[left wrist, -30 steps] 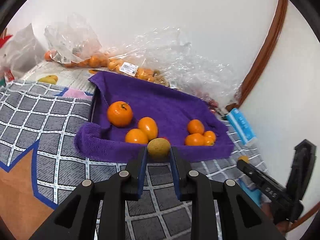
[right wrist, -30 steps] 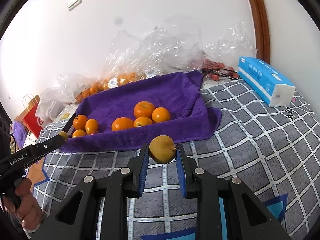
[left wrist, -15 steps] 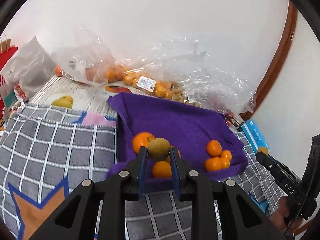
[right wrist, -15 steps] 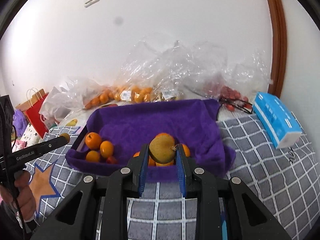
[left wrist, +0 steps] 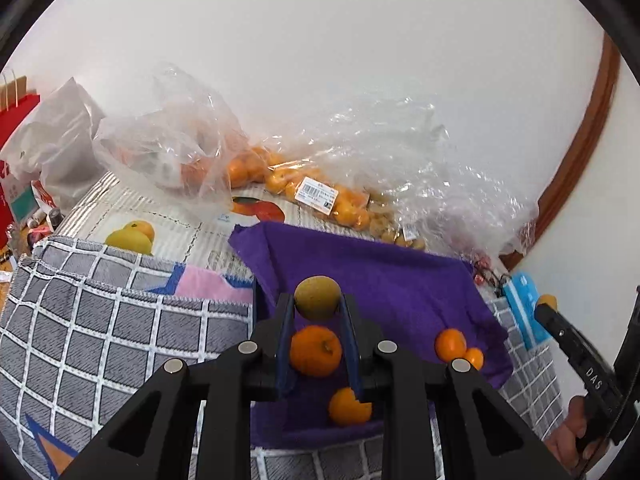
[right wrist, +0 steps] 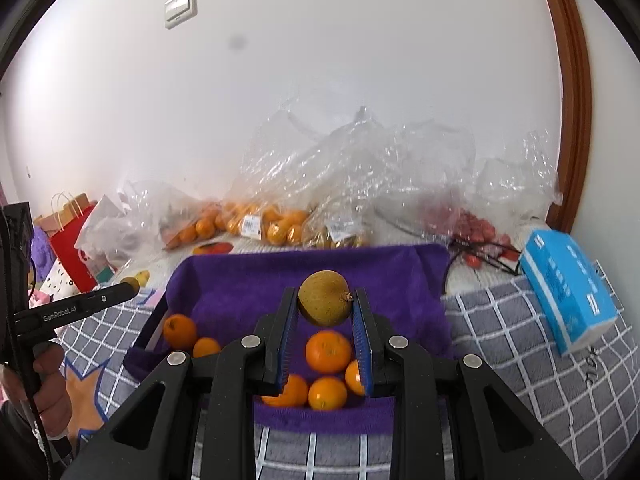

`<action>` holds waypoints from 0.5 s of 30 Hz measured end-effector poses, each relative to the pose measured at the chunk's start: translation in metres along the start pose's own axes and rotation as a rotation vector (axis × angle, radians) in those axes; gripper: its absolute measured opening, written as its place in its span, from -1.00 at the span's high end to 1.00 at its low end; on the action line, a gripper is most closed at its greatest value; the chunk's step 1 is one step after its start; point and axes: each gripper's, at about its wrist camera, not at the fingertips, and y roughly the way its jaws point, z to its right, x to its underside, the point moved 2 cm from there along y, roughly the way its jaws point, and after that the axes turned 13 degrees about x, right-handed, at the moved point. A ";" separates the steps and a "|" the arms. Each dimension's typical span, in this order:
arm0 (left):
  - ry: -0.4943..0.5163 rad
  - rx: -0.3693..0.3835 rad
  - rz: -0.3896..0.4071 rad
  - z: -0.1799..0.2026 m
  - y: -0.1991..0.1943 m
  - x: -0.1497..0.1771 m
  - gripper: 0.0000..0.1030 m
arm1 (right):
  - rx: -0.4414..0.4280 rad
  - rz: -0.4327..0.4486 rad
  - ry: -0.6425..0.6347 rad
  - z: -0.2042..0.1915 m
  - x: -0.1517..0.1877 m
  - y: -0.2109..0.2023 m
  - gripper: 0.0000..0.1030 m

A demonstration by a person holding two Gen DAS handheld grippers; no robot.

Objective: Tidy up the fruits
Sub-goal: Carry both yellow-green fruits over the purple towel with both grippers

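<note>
The left gripper (left wrist: 317,312) is clamped on a small brown-green round fruit (left wrist: 317,297), held at the fingertips between the blue pads (left wrist: 286,344). The right gripper (right wrist: 326,312) is likewise clamped on a larger yellow-brown fruit (right wrist: 325,298), stem end against its right pad.

Directly below and just beyond the left gripper's fingertips lies a tray lined with a purple towel (left wrist: 392,280). One orange (left wrist: 316,351) shows between the left fingers, a second orange (left wrist: 349,406) sits nearer, partly hidden by the right finger, and a pair of small oranges (left wrist: 456,347) lies to the right of the claw.

Under the right gripper, a cluster of oranges (right wrist: 328,351) rests on the towel between and below the fingers; two more oranges (right wrist: 180,331) lie to its left. Both held fruits hang above the towel, not touching it.

A grey checked cloth (left wrist: 100,320) surrounds the tray. A blue tissue pack (right wrist: 568,292) lies to the right of the right gripper. Beyond the tray, clear plastic bags of oranges (left wrist: 312,196) lie against the white wall (right wrist: 320,100).
</note>
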 end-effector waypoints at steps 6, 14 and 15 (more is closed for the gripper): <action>0.011 0.026 0.016 0.005 0.018 -0.006 0.57 | -0.021 -0.009 0.026 0.002 -0.004 0.018 0.48; -0.003 0.091 0.018 0.000 0.036 0.009 0.57 | -0.015 -0.051 0.047 0.007 0.013 0.052 0.48; -0.002 0.085 0.026 0.000 0.037 0.011 0.57 | -0.012 -0.056 0.050 0.009 0.014 0.055 0.48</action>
